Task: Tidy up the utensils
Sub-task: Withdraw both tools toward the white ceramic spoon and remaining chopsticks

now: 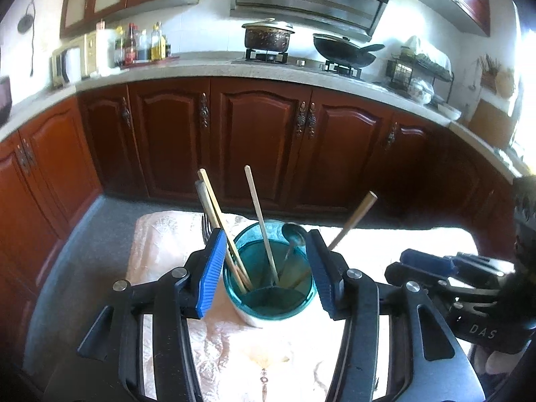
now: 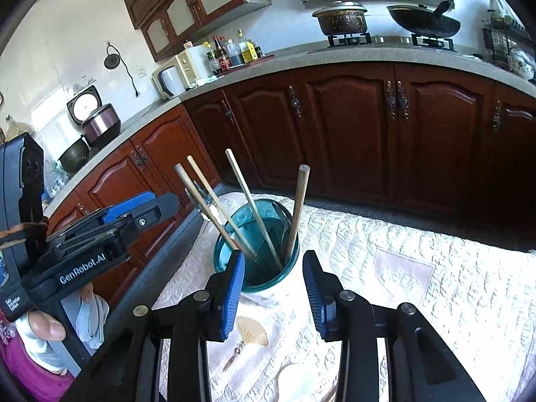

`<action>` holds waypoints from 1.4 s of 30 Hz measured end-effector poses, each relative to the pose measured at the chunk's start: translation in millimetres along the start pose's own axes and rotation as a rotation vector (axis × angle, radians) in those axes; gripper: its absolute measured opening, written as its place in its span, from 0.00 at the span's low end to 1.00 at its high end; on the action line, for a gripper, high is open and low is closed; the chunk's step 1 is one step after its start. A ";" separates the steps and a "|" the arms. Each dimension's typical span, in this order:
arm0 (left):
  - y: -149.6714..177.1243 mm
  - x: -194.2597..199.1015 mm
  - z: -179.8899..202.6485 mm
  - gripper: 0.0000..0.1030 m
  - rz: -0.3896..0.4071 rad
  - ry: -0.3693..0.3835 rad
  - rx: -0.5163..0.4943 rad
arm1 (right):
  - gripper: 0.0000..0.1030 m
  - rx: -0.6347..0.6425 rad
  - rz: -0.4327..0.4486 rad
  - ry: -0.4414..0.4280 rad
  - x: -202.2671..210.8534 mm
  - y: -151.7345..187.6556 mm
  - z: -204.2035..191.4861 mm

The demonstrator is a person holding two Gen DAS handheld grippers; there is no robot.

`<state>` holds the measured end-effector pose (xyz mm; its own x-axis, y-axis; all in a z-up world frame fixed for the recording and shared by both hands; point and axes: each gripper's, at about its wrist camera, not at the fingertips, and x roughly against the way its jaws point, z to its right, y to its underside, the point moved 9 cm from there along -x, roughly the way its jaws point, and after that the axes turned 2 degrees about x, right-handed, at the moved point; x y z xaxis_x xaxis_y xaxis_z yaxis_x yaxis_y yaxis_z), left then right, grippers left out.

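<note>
Our left tongs [image 1: 264,264] stand apart around the teal holder [image 1: 269,301] near the tabletop's [image 2: 435,268] left edge; our right tongs [image 2: 273,284] gape empty just beside it. Squeezing carelessly, we could tip the holder, spilling chopsticks [image 1: 259,214] and spoon [image 1: 293,234].

Open left hand-held gripper [image 1: 264,268] straddles teal cup [image 1: 269,296] holding chopsticks [image 1: 259,216].

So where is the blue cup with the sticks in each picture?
Left wrist view: the blue cup sits low in the middle, between the left gripper's open fingers.
Right wrist view: the blue cup is low, just left of middle, ahead of the right gripper.
Shared landmark: the pot on the stove.
</note>
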<state>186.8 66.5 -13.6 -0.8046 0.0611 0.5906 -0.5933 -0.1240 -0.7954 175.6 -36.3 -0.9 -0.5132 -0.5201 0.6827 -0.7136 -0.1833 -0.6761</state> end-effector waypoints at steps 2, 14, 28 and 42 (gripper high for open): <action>6.5 4.5 3.7 0.48 0.003 -0.008 -0.010 | 0.35 -0.009 0.003 0.004 5.6 7.4 0.1; 58.0 13.5 30.7 0.48 -0.050 0.009 -0.042 | 0.37 -0.051 -0.038 0.059 26.8 59.0 13.5; 107.3 4.4 43.3 0.48 -0.151 0.063 -0.035 | 0.41 -0.133 -0.135 0.107 27.0 123.4 49.0; 172.1 -40.2 27.5 0.48 -0.331 0.059 0.003 | 0.26 -0.208 -0.328 0.161 -51.8 192.2 97.5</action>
<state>117.7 15.5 -170.5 -0.5680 0.1560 0.8081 -0.8229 -0.0908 -0.5609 111.5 -125.9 -193.2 -0.2988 -0.3225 0.8982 -0.9242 -0.1369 -0.3566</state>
